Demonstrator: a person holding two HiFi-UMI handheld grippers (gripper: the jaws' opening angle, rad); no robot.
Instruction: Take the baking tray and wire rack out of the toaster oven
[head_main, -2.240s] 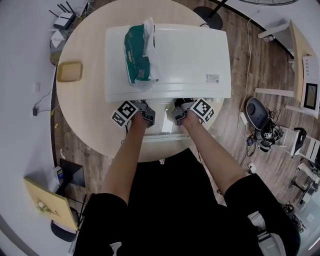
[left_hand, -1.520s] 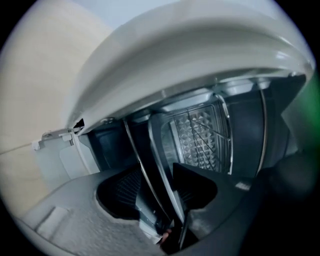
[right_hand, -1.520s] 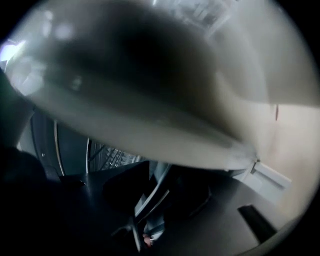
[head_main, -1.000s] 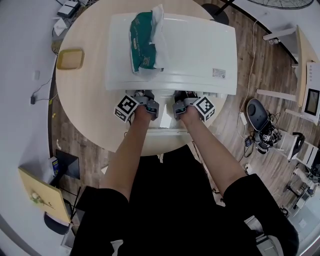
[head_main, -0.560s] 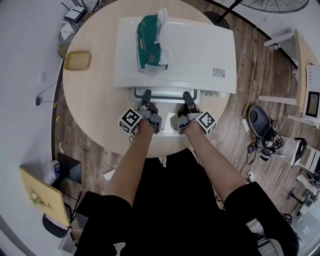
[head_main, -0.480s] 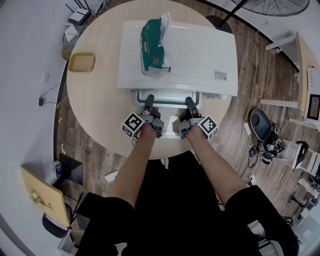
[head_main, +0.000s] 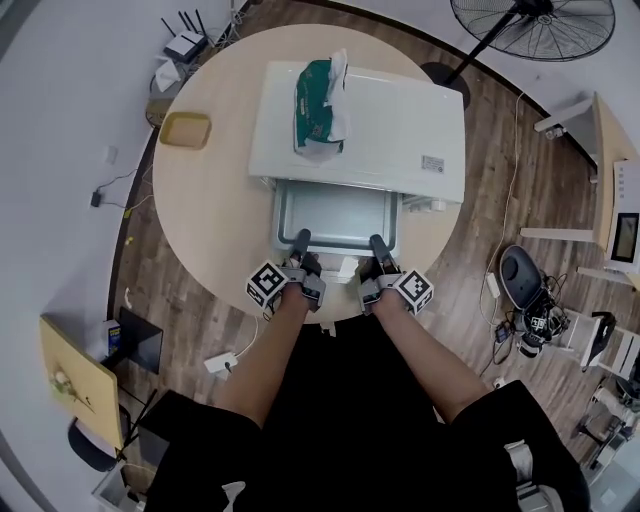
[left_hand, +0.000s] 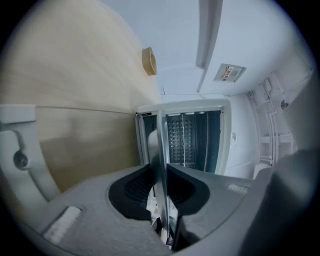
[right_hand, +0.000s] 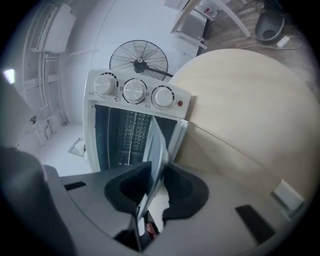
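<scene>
The white toaster oven (head_main: 360, 125) stands on the round wooden table (head_main: 205, 225). A grey baking tray (head_main: 335, 213) sticks out of its front, held level above the open door. My left gripper (head_main: 299, 240) is shut on the tray's near rim at the left. At the right of that rim, my right gripper (head_main: 379, 243) is shut as well. In the left gripper view the tray rim (left_hand: 160, 150) runs edge-on between the pads of the left gripper (left_hand: 161, 172), with the oven cavity (left_hand: 187, 140) behind. The right gripper view shows the tray (right_hand: 157, 145) in the right gripper (right_hand: 156, 175) below three knobs (right_hand: 134, 91). No wire rack shows plainly.
A green and white bag (head_main: 320, 105) lies on top of the oven. A yellow dish (head_main: 186, 130) sits at the table's left edge. A floor fan (head_main: 530, 22) stands behind the table, and cables and devices lie on the floor at the right.
Both grippers have drawn back toward me with the tray rim in them. The tray has slid out of the oven and now shows most of its length.
</scene>
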